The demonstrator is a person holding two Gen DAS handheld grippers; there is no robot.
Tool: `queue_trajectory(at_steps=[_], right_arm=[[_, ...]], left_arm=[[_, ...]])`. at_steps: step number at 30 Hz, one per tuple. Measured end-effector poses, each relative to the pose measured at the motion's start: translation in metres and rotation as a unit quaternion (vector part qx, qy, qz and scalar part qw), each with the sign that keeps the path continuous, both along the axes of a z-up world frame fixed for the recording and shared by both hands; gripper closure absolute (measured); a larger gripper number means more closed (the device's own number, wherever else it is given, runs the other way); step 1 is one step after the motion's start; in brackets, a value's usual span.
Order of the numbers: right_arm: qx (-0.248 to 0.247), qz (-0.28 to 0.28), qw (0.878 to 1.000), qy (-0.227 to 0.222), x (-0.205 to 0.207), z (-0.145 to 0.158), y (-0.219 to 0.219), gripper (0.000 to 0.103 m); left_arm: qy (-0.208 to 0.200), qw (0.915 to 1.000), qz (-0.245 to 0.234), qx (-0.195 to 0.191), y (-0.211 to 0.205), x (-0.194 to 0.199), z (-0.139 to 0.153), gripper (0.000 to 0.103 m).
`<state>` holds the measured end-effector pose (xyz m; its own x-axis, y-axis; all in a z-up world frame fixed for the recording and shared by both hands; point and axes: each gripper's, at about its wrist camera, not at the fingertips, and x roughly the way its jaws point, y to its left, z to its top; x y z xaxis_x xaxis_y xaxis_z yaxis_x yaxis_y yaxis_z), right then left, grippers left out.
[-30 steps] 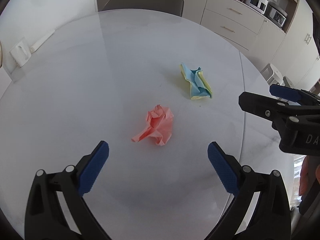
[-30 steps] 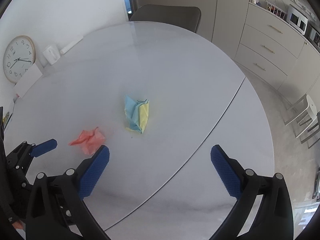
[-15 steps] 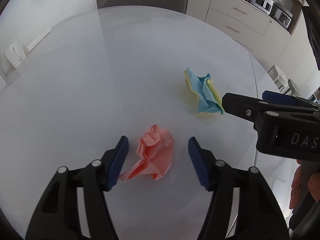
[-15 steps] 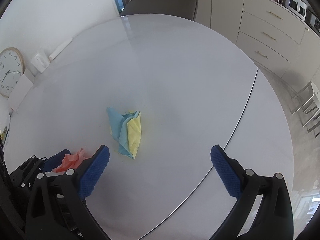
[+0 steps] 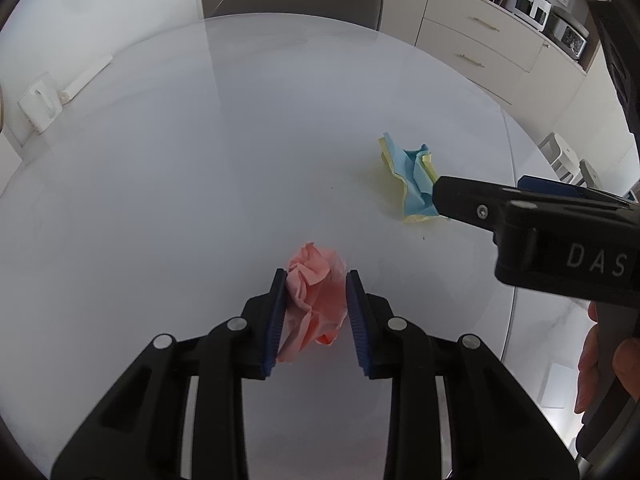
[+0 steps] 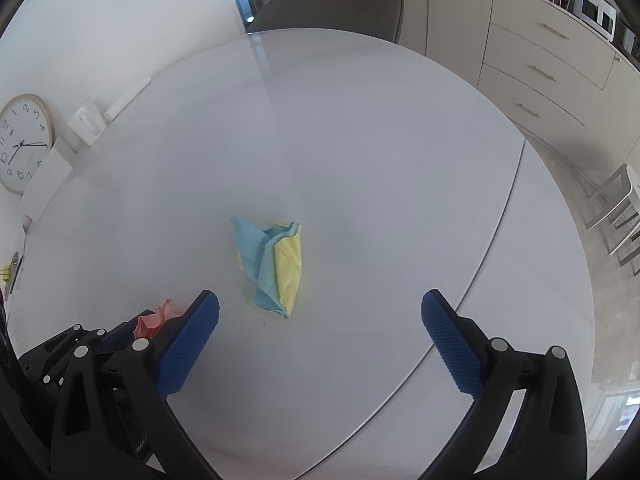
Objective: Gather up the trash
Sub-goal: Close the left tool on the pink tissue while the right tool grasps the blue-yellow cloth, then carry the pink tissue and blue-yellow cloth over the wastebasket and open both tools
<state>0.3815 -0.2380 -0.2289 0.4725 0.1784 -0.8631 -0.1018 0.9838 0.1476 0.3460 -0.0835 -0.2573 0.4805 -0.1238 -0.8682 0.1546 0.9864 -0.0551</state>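
Note:
On the round white table [image 5: 200, 160] a crumpled pink paper [image 5: 316, 296] sits between the blue pads of my left gripper [image 5: 316, 274]. Its jaws are closing and both pads touch the paper's sides. A crumpled blue and yellow paper [image 5: 412, 184] lies farther off to the right. One black finger [image 5: 464, 200] of the right gripper partly covers it. In the right wrist view the same blue and yellow paper [image 6: 272, 264] lies just ahead of my right gripper [image 6: 320, 296], which stands wide open with nothing between its pads. The pink paper [image 6: 156, 318] peeks out at lower left.
A grey chair [image 5: 296, 0] stands at the table's far side. Cabinets with drawers [image 5: 480, 40] line the right. A small white box [image 5: 40, 104] sits past the table's left edge and a round clock [image 6: 24, 144] leans there. A hand [image 5: 608, 368] holds the right gripper's handle.
My left gripper moved forward over the pink paper and its jaws narrowed from wide open until the pads met it. The right gripper came closer to the blue and yellow paper.

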Motion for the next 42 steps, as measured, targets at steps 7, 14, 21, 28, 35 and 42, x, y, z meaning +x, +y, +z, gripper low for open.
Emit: queue_trajectory(at_steps=[7,14,21,28,35,42], right_arm=[[-0.032,0.018,0.999,0.002,0.019,-0.011,0.037,0.002],[-0.046,0.003,0.999,0.015,0.031,-0.022,0.049,0.009],[-0.039,0.027,0.999,0.012,0.031,-0.02,0.05,0.065],[-0.002,0.026,1.0,0.004,0.019,-0.005,0.034,0.065],[0.004,0.029,0.999,-0.043,-0.038,0.055,0.007,0.065],[-0.003,0.031,0.997,-0.071,-0.134,0.114,-0.035,0.065]], left_arm=[[-0.006,0.9998,0.017,-0.007,0.024,-0.012,0.014,0.073],[-0.013,0.9993,0.032,-0.013,0.046,-0.018,0.02,0.073],[-0.023,0.999,0.036,-0.011,0.053,-0.015,0.026,0.073],[-0.033,0.999,0.029,-0.01,0.048,-0.023,0.038,0.073],[-0.049,0.9986,0.011,-0.015,0.03,-0.049,0.071,0.073],[-0.06,0.9981,-0.01,-0.015,-0.002,-0.104,0.114,0.073]])
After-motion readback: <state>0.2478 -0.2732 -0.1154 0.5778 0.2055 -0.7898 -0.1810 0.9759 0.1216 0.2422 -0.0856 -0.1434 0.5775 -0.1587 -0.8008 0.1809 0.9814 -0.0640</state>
